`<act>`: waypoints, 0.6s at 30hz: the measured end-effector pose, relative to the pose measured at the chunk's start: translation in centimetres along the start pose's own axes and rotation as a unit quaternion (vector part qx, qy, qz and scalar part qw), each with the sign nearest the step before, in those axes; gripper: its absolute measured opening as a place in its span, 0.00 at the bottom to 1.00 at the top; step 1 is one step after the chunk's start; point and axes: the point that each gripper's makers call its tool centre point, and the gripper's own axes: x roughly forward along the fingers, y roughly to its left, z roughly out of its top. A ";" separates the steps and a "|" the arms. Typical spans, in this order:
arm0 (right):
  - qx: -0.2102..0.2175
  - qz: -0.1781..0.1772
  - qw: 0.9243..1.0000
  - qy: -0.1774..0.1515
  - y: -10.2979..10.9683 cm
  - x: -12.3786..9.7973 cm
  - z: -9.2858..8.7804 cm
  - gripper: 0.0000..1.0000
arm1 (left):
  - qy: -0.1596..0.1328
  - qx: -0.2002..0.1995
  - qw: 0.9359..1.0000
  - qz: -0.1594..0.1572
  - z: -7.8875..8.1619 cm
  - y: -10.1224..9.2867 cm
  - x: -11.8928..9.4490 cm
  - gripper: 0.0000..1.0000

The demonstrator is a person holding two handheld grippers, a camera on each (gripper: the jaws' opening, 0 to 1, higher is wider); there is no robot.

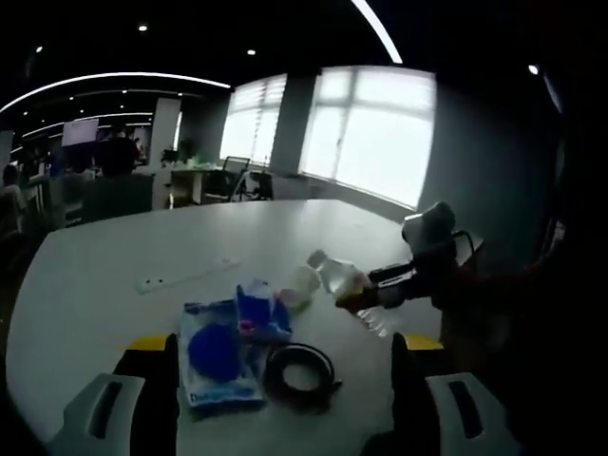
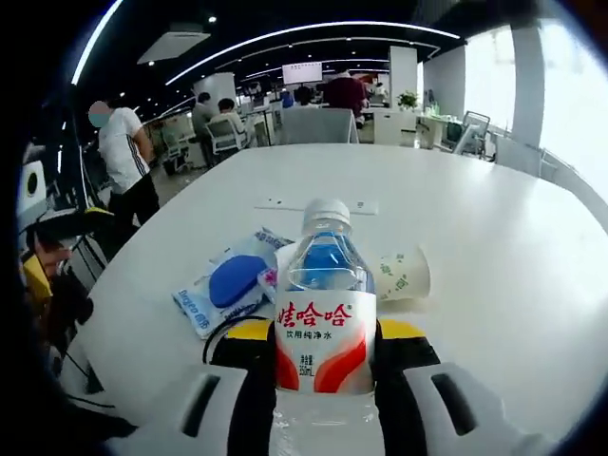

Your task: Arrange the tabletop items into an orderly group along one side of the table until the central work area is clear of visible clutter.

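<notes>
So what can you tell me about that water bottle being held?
The water bottle is small, clear plastic, with a white screw cap still on and a white label with red Chinese lettering and red swooshes. In the right gripper view it stands between the jaws of the right gripper, which press on both sides of it. The left gripper view shows it tilted over the white table, beside a tipped paper cup.

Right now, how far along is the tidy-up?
Early. Nothing looks grouped yet. In hand: the right gripper grips the water bottle. Left: the paper cup on its side, the blue packet and the black cable coil sit mid-table; the left gripper is open.
</notes>
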 end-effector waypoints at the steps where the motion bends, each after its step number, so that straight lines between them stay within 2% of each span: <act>1: -0.003 0.003 1.000 -0.005 0.2 -0.2 0.4 0.33 | -0.006 -0.001 1.000 -0.003 0.4 -0.1 0.1 0.91; 8: -0.013 0.013 0.999 -0.027 1.0 -0.9 2.0 0.33 | -0.011 -0.003 1.000 -0.013 1.6 -0.5 0.8 0.89; 18: -0.026 0.035 0.998 -0.055 2.7 -2.0 3.6 0.33 | -0.022 -0.007 0.999 -0.034 3.6 -2.4 2.0 0.85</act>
